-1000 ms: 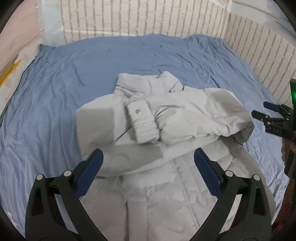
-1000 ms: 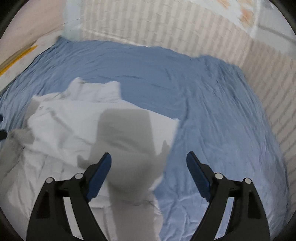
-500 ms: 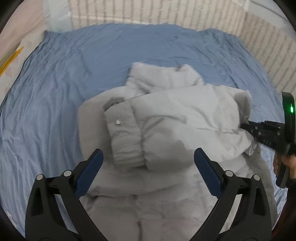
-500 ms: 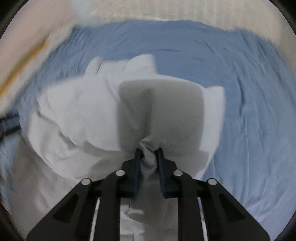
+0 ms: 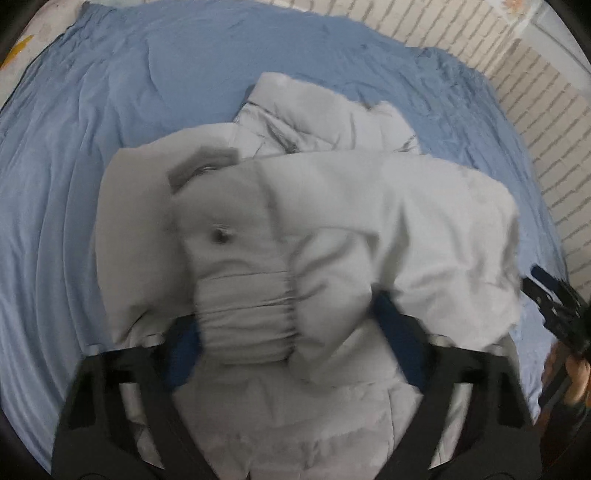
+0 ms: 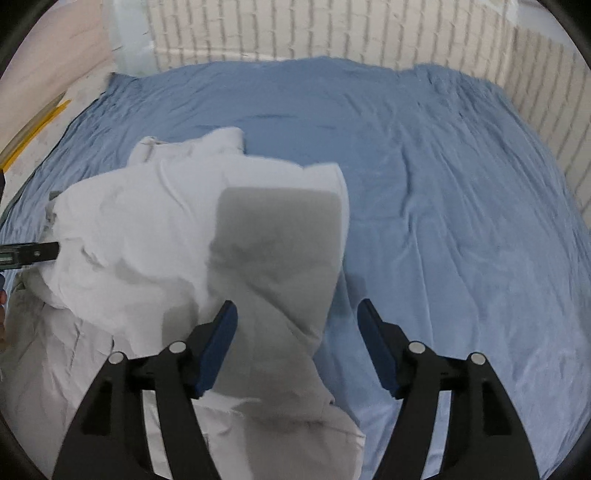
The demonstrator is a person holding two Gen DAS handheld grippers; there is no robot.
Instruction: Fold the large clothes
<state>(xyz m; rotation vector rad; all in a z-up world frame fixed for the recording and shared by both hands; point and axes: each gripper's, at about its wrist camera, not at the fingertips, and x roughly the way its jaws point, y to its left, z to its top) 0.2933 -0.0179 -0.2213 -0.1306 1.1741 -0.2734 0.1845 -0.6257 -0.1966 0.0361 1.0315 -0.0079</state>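
A pale grey padded jacket (image 5: 388, 206) lies on the blue bed sheet (image 5: 92, 110), its sleeves folded across the body. The elastic cuff (image 5: 247, 295) with a snap button (image 5: 221, 235) bulges up between the blue pads of my left gripper (image 5: 284, 325), whose jaws are closing; motion blur hides whether the pads press. In the right wrist view my right gripper (image 6: 295, 306) is opening over the jacket's (image 6: 147, 221) right edge. A shaded fold of sleeve (image 6: 273, 258) lies loose by its left finger, gripped by nothing. The right gripper (image 5: 550, 295) also shows at the jacket's right side.
The blue sheet (image 6: 443, 184) spreads wide to the right and beyond the jacket. A white brick-pattern wall (image 6: 295, 29) borders the bed at the back and right. A person's hand (image 5: 576, 373) holds the right gripper. The left gripper's black bar (image 6: 29, 253) shows at the left edge.
My left gripper dropped onto the cuff and its jaws narrowed. The right gripper pinched a fold of the sleeve half a second ago and has since let it go.
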